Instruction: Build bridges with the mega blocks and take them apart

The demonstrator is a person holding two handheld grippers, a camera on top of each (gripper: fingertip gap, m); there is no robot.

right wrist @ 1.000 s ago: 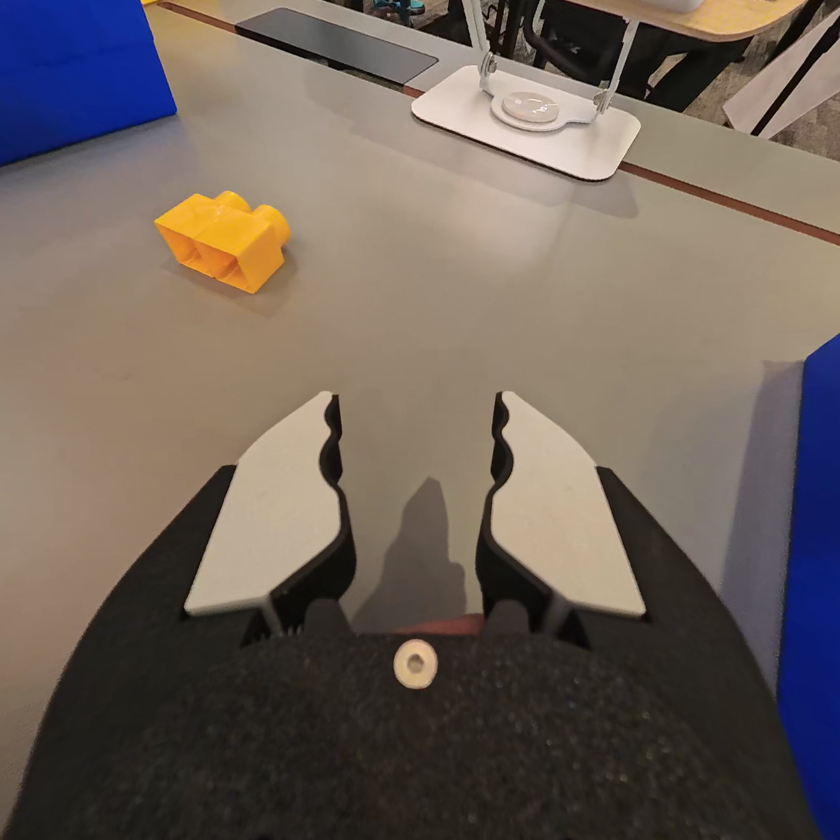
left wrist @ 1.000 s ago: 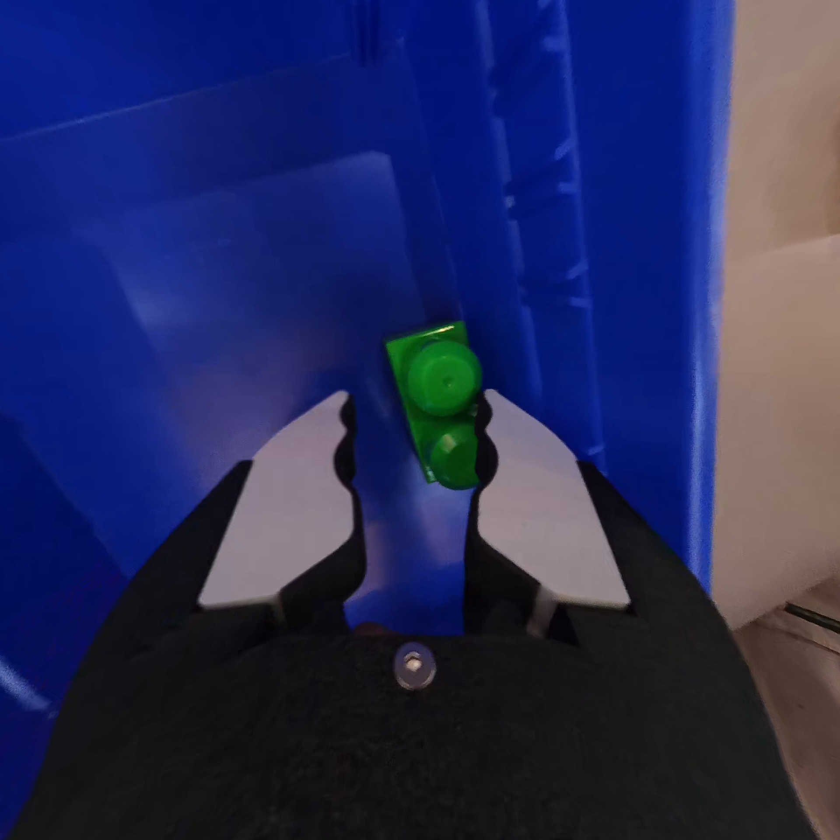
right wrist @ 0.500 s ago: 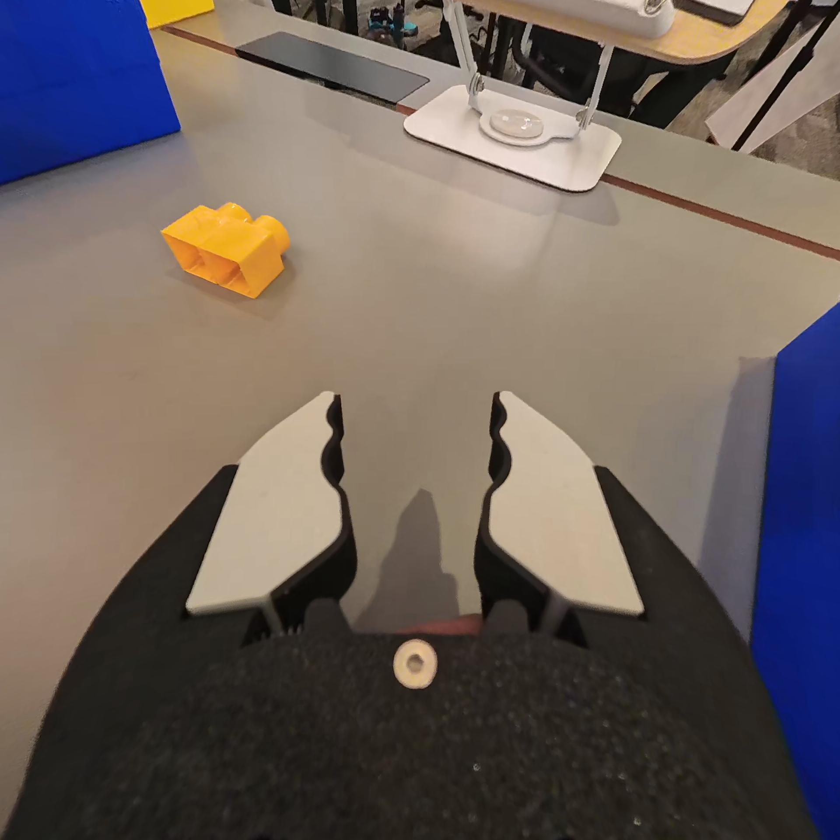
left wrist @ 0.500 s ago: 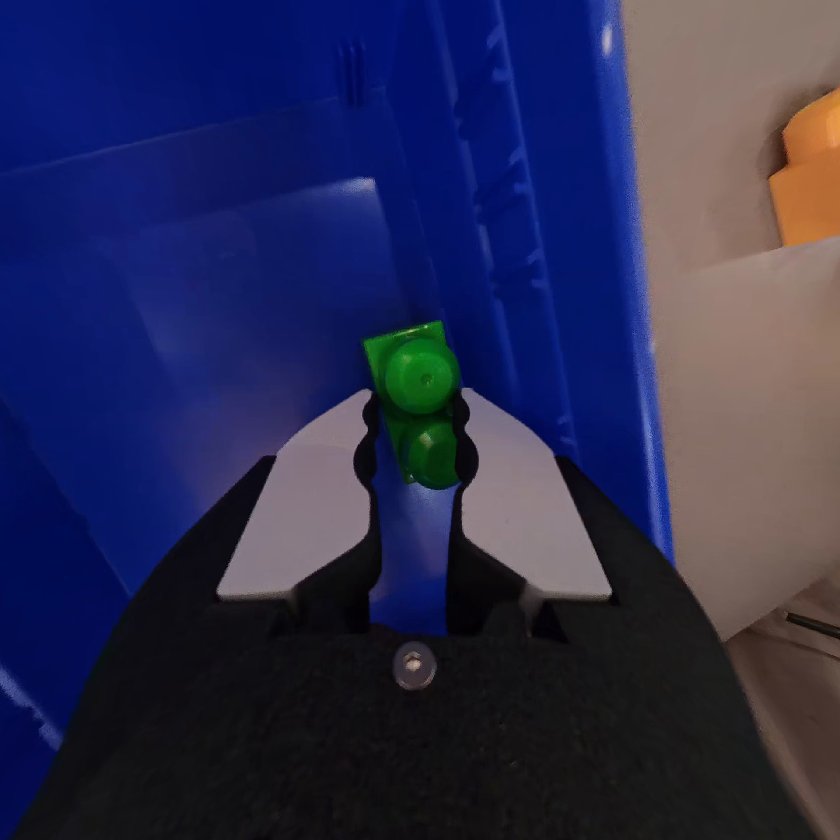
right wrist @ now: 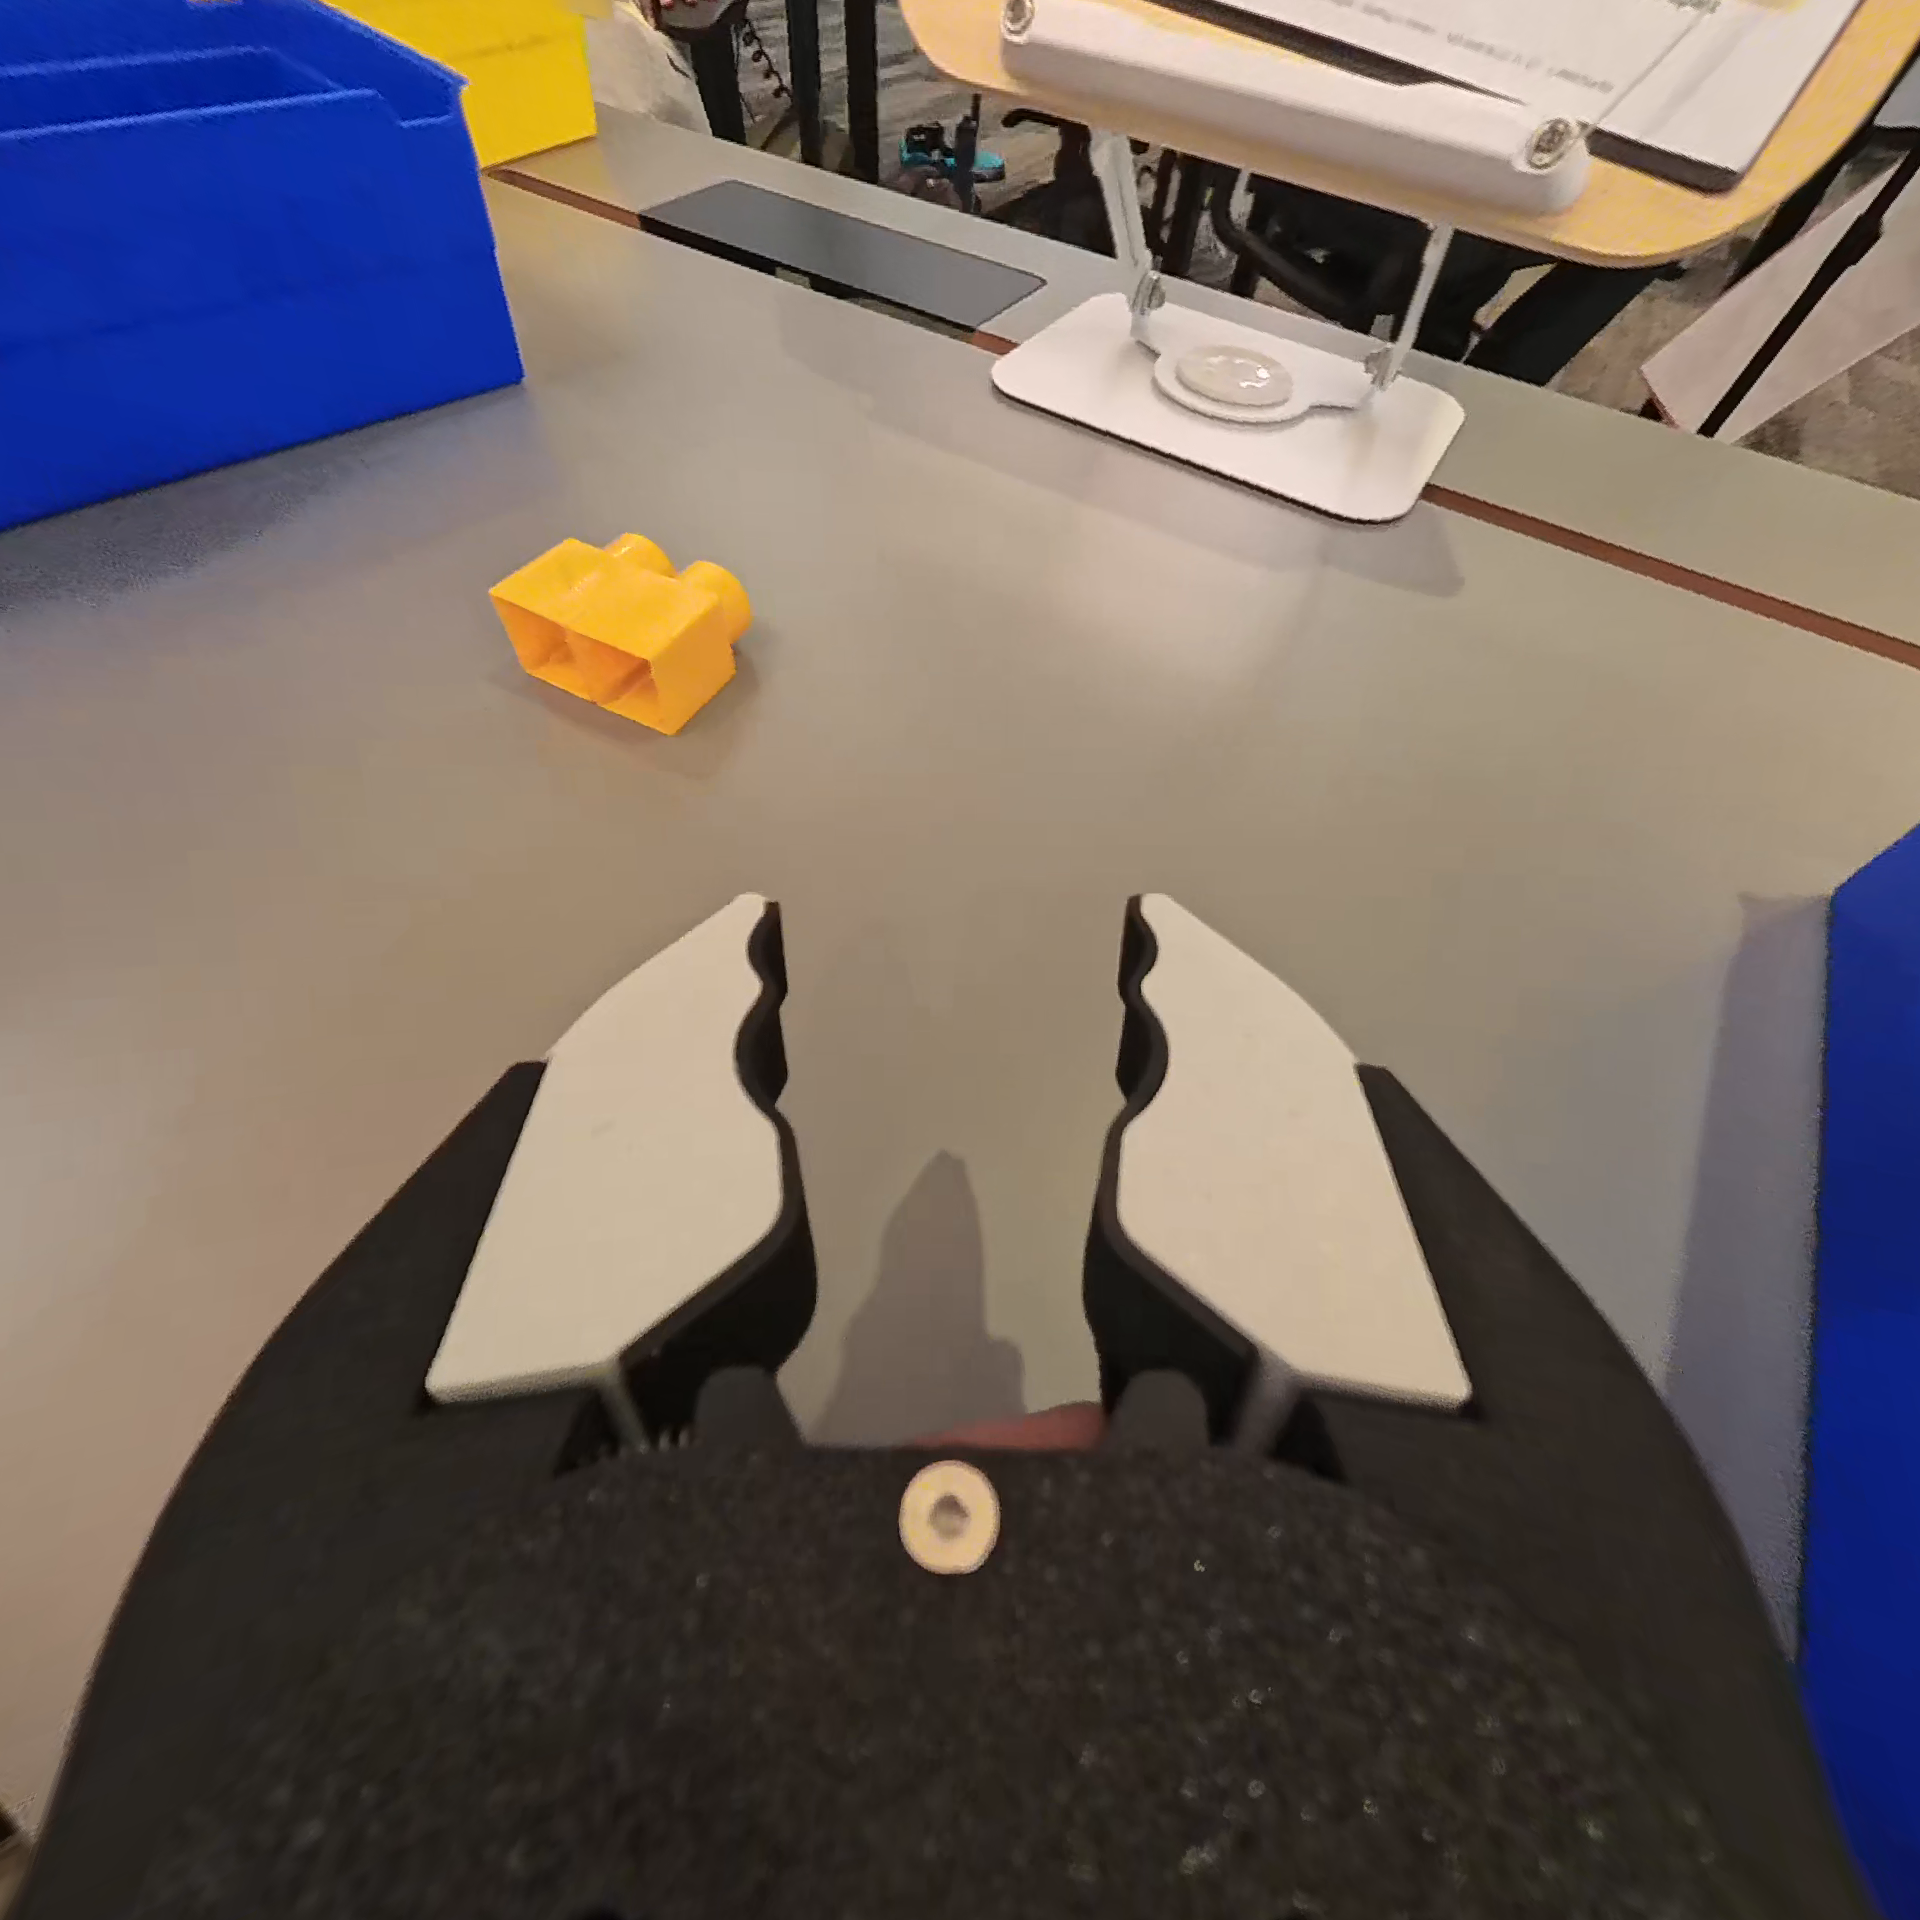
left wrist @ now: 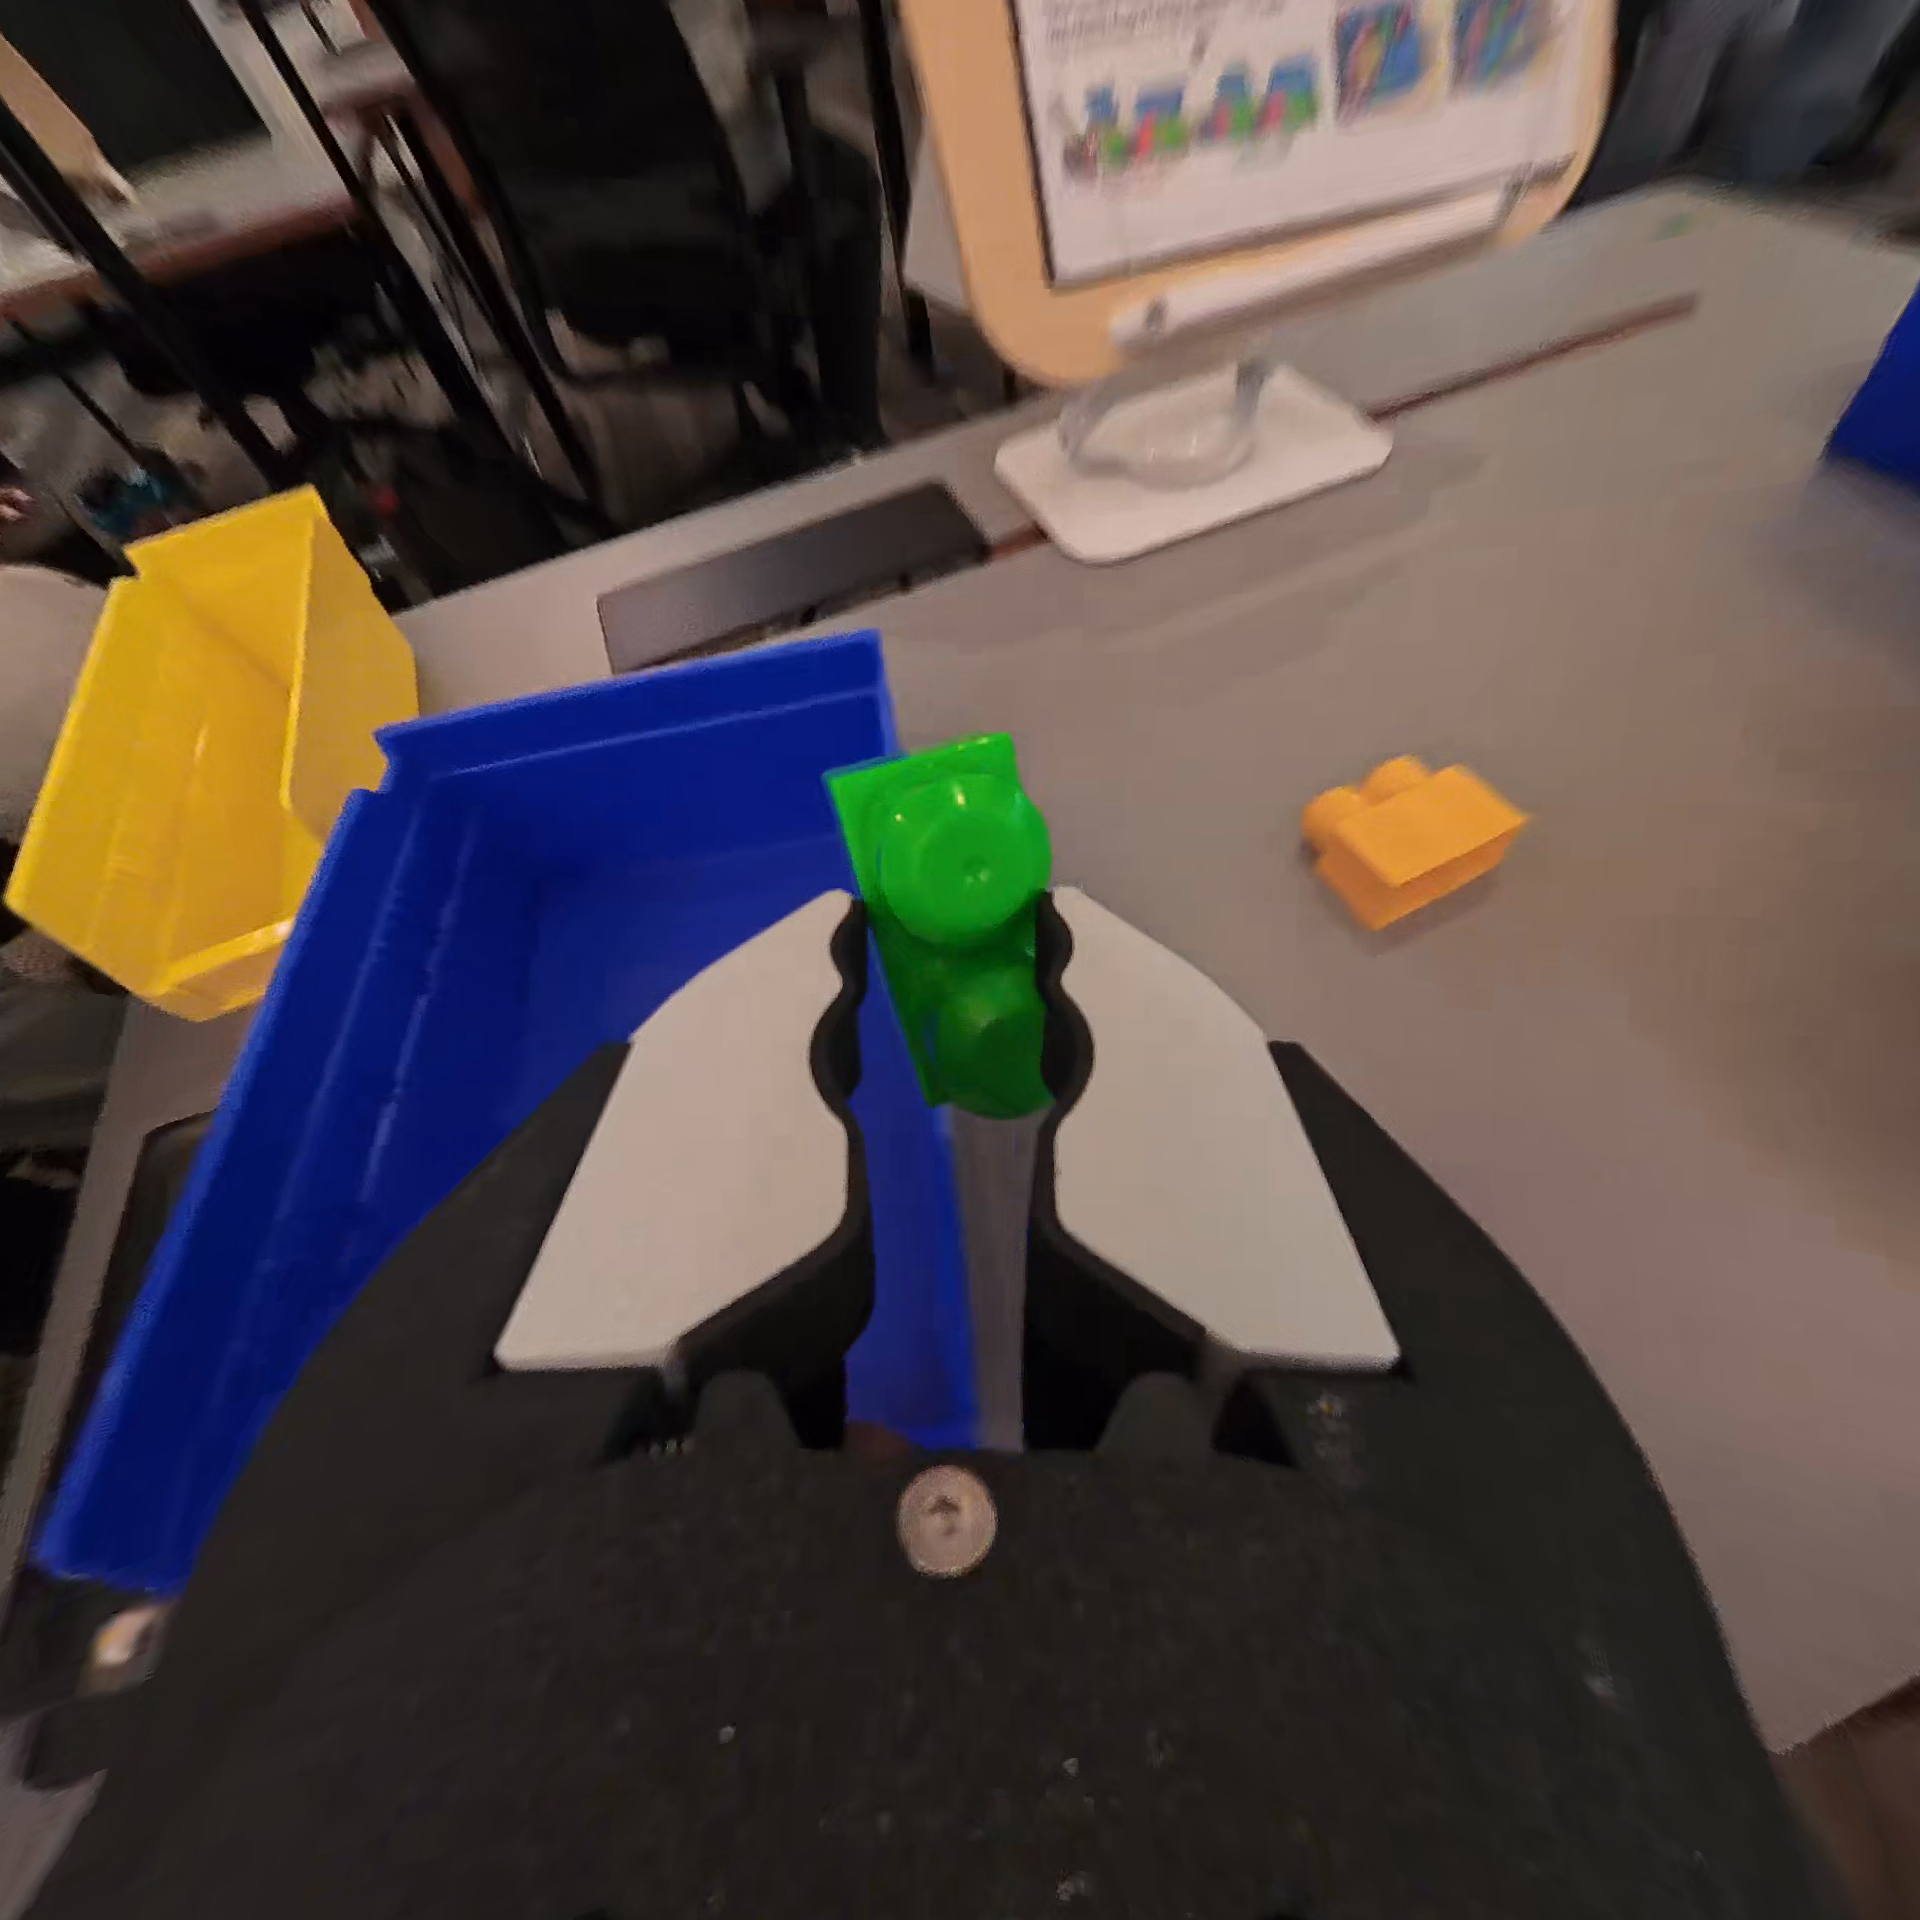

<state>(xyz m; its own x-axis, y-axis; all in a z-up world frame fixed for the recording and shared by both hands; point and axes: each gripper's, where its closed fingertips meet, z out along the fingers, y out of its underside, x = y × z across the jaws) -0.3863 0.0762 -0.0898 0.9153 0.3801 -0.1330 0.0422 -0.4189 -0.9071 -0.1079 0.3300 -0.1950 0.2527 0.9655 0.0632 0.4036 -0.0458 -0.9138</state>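
Observation:
My left gripper [left wrist: 948,935] is shut on a green two-stud block [left wrist: 951,904] and holds it in the air above the right wall of a blue bin [left wrist: 436,935]. The studs face the camera. An orange two-stud block [left wrist: 1408,836] lies on its side on the grey table, to the right of the bin; it also shows in the right wrist view [right wrist: 623,634], hollow underside toward me. My right gripper [right wrist: 951,925] is open and empty, low over the bare table, with the orange block ahead to its left.
A yellow bin [left wrist: 197,769] stands behind the blue bin on the left. A white stand [right wrist: 1236,416] holding a wooden-edged board [left wrist: 1278,156] sits at the table's far edge, beside a black inset panel [right wrist: 842,255]. The blue bin [right wrist: 208,260] is far left; another blue bin [right wrist: 1870,1351] is at right. The left gripper's tips are roughly 40 centimeters from the right gripper's.
My left gripper closed on the green block inside the blue bin and lifted it up out of the bin. My right gripper tilted up slightly and stayed open.

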